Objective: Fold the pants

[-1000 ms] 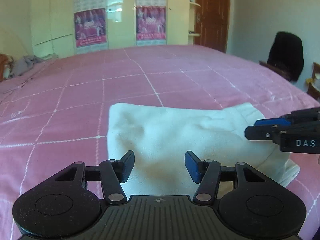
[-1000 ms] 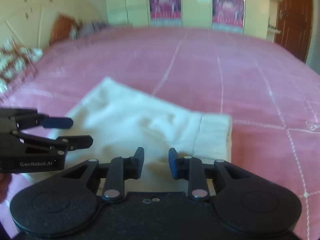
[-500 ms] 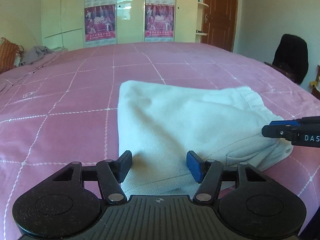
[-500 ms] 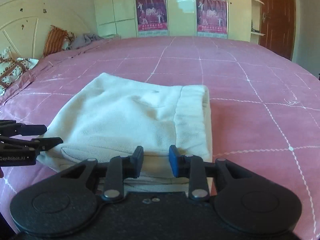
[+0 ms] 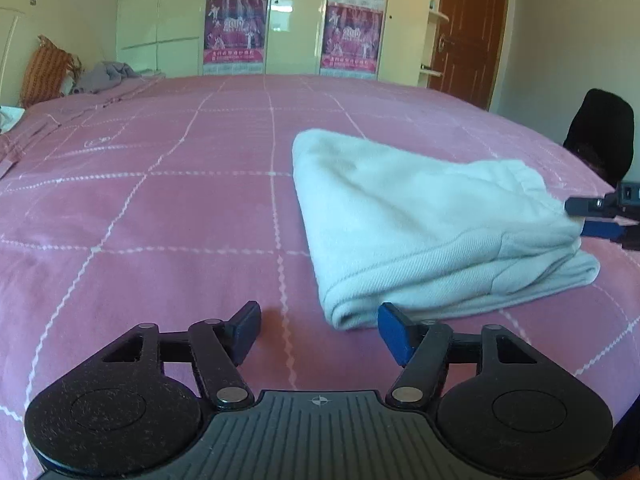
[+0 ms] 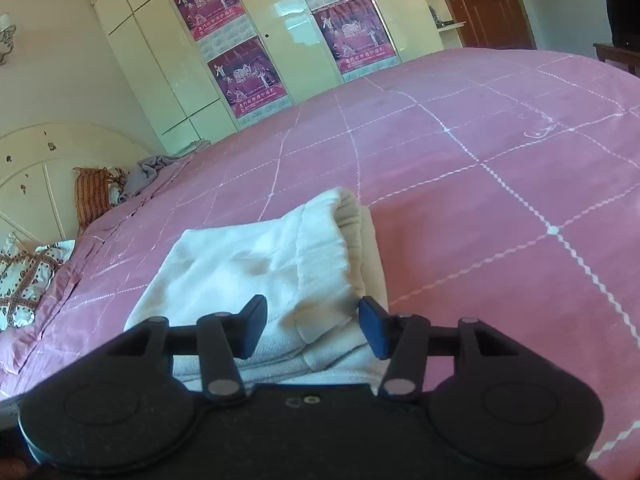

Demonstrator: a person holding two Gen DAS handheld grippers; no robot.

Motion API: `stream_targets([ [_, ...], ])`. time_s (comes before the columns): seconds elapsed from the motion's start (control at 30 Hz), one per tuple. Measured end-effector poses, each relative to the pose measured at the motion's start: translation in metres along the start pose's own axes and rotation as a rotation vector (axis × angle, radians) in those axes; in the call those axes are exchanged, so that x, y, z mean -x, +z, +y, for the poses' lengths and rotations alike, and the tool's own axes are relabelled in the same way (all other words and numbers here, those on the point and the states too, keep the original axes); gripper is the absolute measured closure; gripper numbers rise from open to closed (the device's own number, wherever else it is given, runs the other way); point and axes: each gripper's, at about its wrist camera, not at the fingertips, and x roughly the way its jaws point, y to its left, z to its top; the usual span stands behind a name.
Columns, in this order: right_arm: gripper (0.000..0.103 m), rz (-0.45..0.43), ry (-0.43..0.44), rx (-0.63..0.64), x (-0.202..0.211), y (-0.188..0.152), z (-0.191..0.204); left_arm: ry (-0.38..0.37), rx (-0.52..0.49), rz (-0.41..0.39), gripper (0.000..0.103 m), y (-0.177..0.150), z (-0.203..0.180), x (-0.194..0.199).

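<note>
The white pants (image 5: 432, 224) lie folded in a thick stack on the pink bed (image 5: 160, 200). My left gripper (image 5: 318, 330) is open and empty, low over the bed at the stack's near left corner. My right gripper (image 6: 312, 326) is open and tilted, its fingers astride the waistband end of the pants (image 6: 280, 264), holding nothing. The right gripper also shows in the left wrist view (image 5: 596, 218), at the stack's right edge.
A wardrobe with pink posters (image 5: 236, 36) stands behind the bed. Pillows and grey clothes (image 6: 156, 172) lie at the headboard end. A brown door (image 5: 468, 32) and a chair with a black garment (image 5: 600, 136) are at the right.
My left gripper has drawn back and to the left, off the pants. My right gripper has opened wider, tilted and moved closer over the waistband end.
</note>
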Motion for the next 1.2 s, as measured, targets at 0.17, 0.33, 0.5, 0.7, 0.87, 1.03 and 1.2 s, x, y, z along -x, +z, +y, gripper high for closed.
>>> stream_targets([
  [0.17, 0.053, -0.054, 0.08, -0.032, -0.001, -0.001, 0.002, 0.015, -0.029, -0.014, 0.033, -0.003, -0.006, -0.002],
  [0.33, 0.084, 0.051, 0.076, -0.118, -0.024, -0.003, -0.009, 0.02, -0.02, -0.023, 0.033, -0.003, -0.005, -0.002],
  [0.5, 0.085, -0.055, 0.123, -0.094, 0.005, -0.002, 0.003, 0.016, -0.003, -0.024, 0.033, -0.005, -0.001, -0.004],
  [0.7, 0.072, -0.018, 0.074, -0.21, 0.003, -0.009, -0.014, 0.013, -0.001, -0.025, 0.032, -0.007, 0.002, -0.003],
  [0.87, 0.061, -0.005, 0.137, -0.339, 0.017, -0.021, -0.027, 0.024, -0.001, -0.037, 0.031, -0.007, 0.0, -0.003],
  [1.03, 0.046, 0.081, 0.165, -0.427, -0.012, -0.023, -0.034, 0.023, -0.005, -0.033, 0.031, -0.009, -0.001, -0.003],
  [1.2, 0.077, 0.085, 0.131, -0.319, -0.022, -0.019, -0.022, 0.029, -0.013, -0.032, 0.029, -0.009, -0.002, -0.003],
])
